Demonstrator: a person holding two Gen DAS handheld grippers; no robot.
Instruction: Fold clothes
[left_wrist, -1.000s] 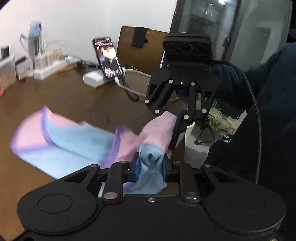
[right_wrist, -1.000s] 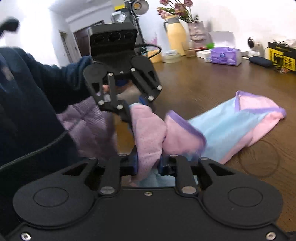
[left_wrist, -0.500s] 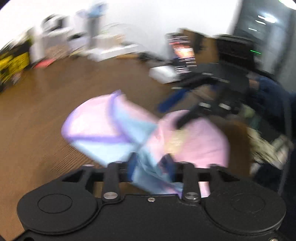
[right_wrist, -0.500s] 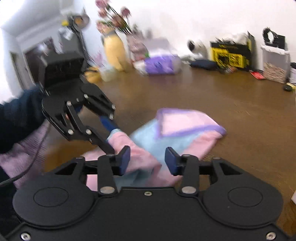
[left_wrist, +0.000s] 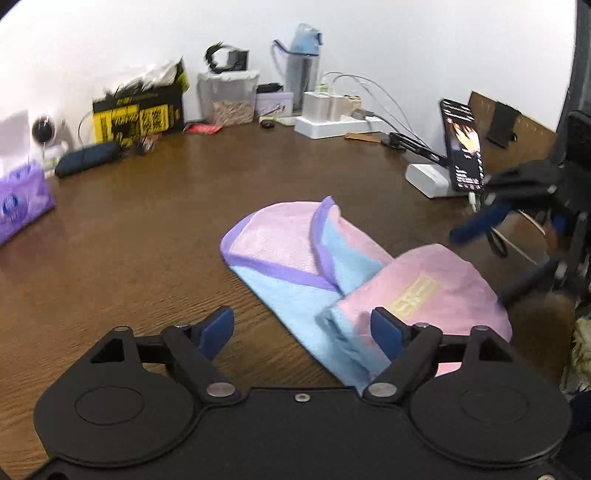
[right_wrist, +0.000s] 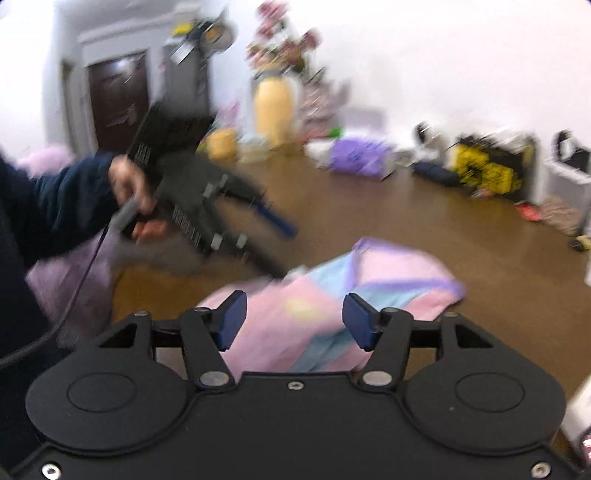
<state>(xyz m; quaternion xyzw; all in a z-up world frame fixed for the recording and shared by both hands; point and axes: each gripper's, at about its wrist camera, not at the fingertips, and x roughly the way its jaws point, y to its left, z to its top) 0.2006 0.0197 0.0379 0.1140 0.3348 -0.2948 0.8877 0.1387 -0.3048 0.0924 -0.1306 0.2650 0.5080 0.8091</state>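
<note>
Garment (left_wrist: 321, 269): doubled, near desk (left_wrist: 147, 236) front edge, long axis slanting away; left tongs (left_wrist: 303, 328), right tongs (right_wrist: 293, 321) both gaping, empty, just above its near end.

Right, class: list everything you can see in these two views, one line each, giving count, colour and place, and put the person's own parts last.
Cloth: one, pink and light blue with purple trim, partly folded on the table.
Table: one, brown wood.
Phone: one, black, screen lit, upright on a stand at the right.
Tissue pack: one, purple, far left edge.
Box: one, yellow and black, by the wall.
Water bottle: one, light blue and grey, by the wall.
Power strip: one, white, with chargers plugged in.
Vase: one, yellow, holding flowers; blurred.
Left tool: black, blue pads, open over the cloth's near end.
Right tool: black, blue pads, open.
Hand: one, dark blue sleeve, gripping the left tool's handle.
</note>
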